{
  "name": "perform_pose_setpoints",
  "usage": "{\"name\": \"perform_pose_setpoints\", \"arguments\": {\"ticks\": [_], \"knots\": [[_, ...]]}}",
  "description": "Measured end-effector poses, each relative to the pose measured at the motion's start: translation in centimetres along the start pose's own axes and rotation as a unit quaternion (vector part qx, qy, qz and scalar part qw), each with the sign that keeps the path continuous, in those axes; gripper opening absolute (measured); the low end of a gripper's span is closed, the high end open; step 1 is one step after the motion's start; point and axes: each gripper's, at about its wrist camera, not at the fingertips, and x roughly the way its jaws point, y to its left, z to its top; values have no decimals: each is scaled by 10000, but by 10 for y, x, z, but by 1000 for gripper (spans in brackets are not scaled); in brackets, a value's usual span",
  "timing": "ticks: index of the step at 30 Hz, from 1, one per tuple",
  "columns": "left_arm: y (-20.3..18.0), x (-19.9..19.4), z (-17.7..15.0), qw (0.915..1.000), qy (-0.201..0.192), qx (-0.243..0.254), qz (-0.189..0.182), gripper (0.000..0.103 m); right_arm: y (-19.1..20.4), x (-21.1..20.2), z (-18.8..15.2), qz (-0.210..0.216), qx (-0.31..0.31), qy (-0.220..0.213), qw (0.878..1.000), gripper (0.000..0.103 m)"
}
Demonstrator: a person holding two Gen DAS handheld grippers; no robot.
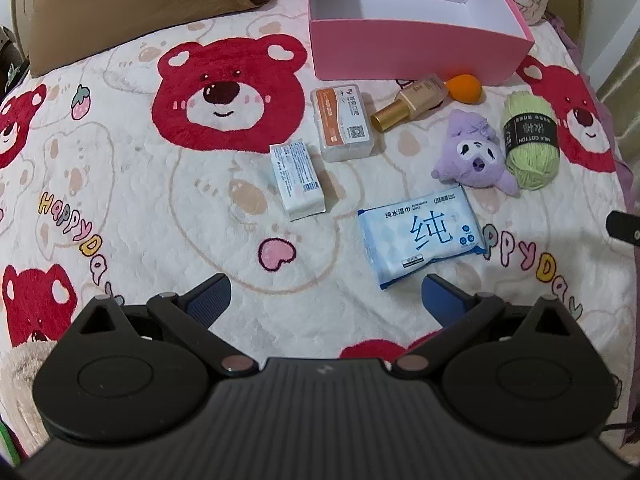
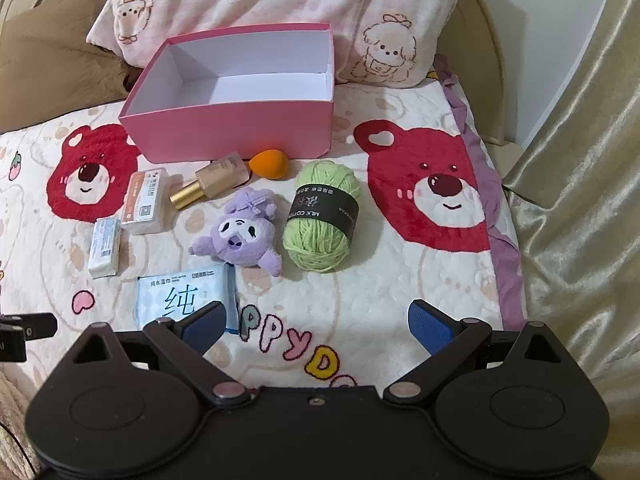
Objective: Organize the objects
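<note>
An empty pink box (image 1: pixel 416 52) (image 2: pixel 240 136) stands open at the back of the bed. In front of it lie a gold-capped bottle (image 1: pixel 412 102) (image 2: pixel 212 182), an orange sponge (image 1: pixel 465 87) (image 2: pixel 269 164), a clear orange-labelled case (image 1: pixel 345 122) (image 2: pixel 146 200), a small white packet (image 1: pixel 298 180) (image 2: pixel 106 246), a purple plush (image 1: pixel 474 156) (image 2: pixel 242 234), green yarn (image 1: pixel 528 140) (image 2: pixel 322 216) and a blue wipes pack (image 1: pixel 420 236) (image 2: pixel 180 298). My left gripper (image 1: pixel 326 300) hovers open just short of the wipes. My right gripper (image 2: pixel 316 326) hovers open, nothing between its fingers.
Everything lies on a cream blanket with red bears (image 1: pixel 228 96) (image 2: pixel 436 192). Pillows (image 2: pixel 280 4) and a brown cushion (image 1: pixel 132 4) line the back. A shiny curtain (image 2: pixel 580 220) hangs off the right edge. A piece of the other gripper shows at each view's edge (image 1: pixel 624 228) (image 2: pixel 24 332).
</note>
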Motion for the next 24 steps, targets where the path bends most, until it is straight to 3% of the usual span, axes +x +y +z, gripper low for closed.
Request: {"name": "perform_pose_setpoints", "arguments": {"ticks": [24], "knots": [[2, 1, 0, 9999, 53, -81, -87, 103, 2, -1, 2, 1, -5, 4, 10000, 99]]}}
